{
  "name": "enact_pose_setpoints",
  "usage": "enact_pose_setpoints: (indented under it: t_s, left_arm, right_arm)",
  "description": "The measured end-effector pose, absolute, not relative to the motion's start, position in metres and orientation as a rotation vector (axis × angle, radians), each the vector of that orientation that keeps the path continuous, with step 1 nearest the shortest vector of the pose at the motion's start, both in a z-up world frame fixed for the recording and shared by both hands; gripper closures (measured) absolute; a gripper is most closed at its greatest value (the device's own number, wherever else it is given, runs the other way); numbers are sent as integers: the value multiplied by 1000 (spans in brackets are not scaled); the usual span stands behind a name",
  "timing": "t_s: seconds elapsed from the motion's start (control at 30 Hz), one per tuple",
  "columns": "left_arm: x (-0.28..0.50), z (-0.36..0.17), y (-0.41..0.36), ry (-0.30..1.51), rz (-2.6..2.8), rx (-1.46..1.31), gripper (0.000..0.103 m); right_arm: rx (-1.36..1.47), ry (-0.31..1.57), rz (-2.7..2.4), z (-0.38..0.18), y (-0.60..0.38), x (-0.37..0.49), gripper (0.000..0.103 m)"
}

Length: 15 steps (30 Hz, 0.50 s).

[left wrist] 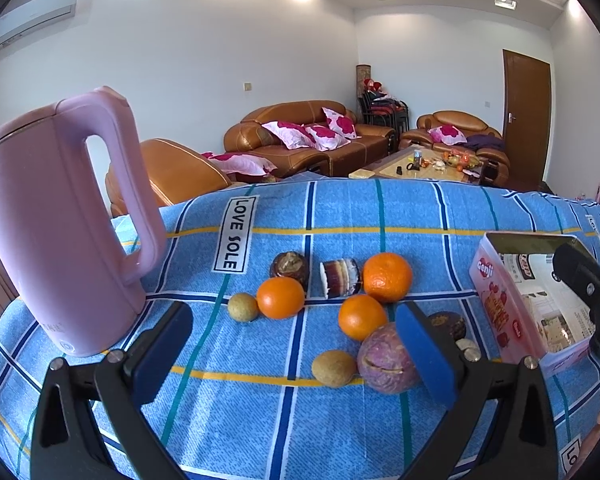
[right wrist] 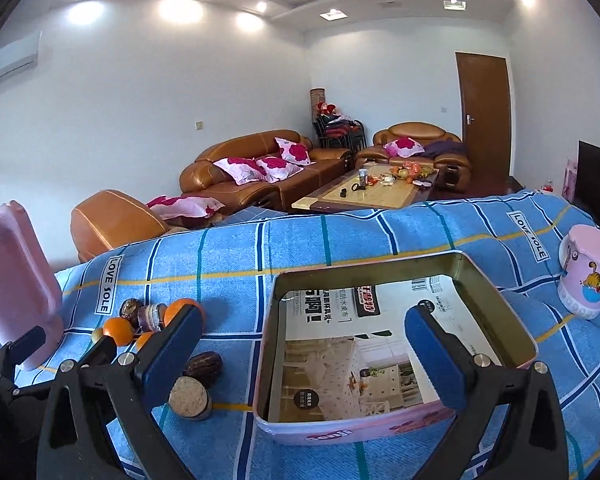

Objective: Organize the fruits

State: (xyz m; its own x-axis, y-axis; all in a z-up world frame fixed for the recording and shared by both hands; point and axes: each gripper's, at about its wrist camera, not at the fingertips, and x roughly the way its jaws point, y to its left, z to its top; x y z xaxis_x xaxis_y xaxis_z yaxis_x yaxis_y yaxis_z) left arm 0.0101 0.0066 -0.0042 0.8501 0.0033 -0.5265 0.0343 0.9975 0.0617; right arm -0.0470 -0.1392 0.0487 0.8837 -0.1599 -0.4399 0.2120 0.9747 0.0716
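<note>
Living room, brown sofas behind; blue plaid cloth [left wrist: 260, 420] on the work surface. Left gripper [left wrist: 296, 352] wide open, empty, hovering low over the fruit. Between its fingers: purple passion fruit [left wrist: 384, 364] just inside the right pad, small brown fruit [left wrist: 334, 368] beside it, oranges [left wrist: 362, 317] just ahead. Pink kettle [left wrist: 60, 220] off to its left. Right gripper [right wrist: 304, 356] also wide, empty, above the open pink tin [right wrist: 512, 320], which holds only paper. Likely step: first pick. Centre on one fruit, avoid pinching two, close gently since round fruit rolls.
</note>
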Motion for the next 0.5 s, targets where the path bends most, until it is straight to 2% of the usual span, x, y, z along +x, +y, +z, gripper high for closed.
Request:
enact_pose_setpoints:
  t_s: [0.5]
  left_arm:
    - [11, -5, 8, 560, -12, 70, 0]
  right_arm:
    - [61, 426, -185, 67, -124, -51, 1]
